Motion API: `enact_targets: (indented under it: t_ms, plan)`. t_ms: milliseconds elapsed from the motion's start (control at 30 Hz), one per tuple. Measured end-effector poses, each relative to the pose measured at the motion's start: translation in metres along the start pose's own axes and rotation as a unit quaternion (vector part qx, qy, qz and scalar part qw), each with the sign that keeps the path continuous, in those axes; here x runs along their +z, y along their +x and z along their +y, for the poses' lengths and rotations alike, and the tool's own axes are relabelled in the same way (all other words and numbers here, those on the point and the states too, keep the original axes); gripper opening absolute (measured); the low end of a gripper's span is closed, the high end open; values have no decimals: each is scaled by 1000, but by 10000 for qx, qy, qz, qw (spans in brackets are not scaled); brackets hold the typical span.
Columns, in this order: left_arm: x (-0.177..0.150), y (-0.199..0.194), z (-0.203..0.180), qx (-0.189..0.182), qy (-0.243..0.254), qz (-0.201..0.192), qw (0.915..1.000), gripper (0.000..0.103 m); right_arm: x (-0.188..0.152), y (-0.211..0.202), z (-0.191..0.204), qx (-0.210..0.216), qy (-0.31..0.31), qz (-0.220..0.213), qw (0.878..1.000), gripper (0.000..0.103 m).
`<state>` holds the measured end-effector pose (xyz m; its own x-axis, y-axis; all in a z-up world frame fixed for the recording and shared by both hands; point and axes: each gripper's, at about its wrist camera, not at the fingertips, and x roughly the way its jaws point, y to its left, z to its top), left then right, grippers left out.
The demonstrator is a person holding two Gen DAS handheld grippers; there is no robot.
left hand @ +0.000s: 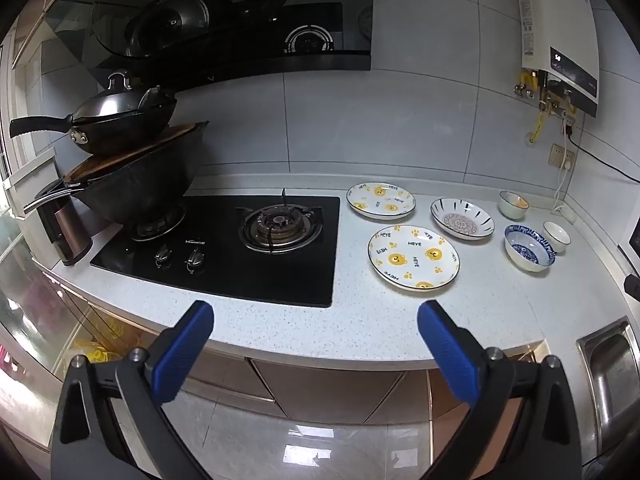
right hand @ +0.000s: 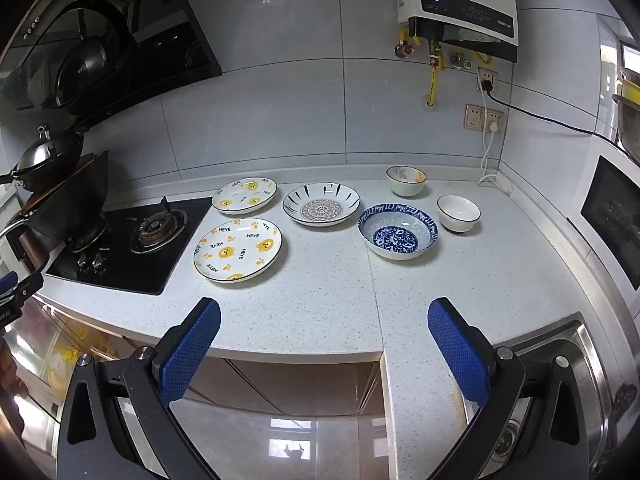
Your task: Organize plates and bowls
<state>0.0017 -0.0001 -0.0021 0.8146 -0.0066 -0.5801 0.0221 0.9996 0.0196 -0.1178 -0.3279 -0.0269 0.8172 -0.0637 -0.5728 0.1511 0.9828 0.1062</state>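
Crockery sits loose on the counter [right hand: 320, 300], centre of frame, every piece apart. Your left gripper [left hand: 316, 328] and right gripper [right hand: 324, 320] are both wide and empty. If you pinch the large bear plate [right hand: 238, 250] on its thin rim, it can slip and knock the patterned plate [right hand: 321, 204].

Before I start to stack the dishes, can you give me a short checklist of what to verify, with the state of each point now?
1. Left hand-held gripper open, nothing between its pads: ok.
2. Right hand-held gripper open and empty: ok.
3. Large white plate with yellow bears lies flat, touching no other dish: ok.
4. Blue-patterned ceramic bowl upright, nothing inside: ok.
5. Small plain white bowl stands apart from the blue bowl: ok.
6. Gas burner off: no flame seen, knobs unreadable: cannot tell.
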Motion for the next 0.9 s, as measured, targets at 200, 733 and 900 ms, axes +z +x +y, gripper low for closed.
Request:
enact_targets:
  t_ms: [200,733,900]
  plan:
    - [1,2,1,29,23,34,10000,103,0,2,-1,-4,0,-9,10000,102]
    - [2,4,5,62,60,8,10000,103,2,0,2,-11,-19,-23,10000,102]
    - [1,4,7,56,71,15,10000,103,2,0,2,-11,-17,-28,10000,102]
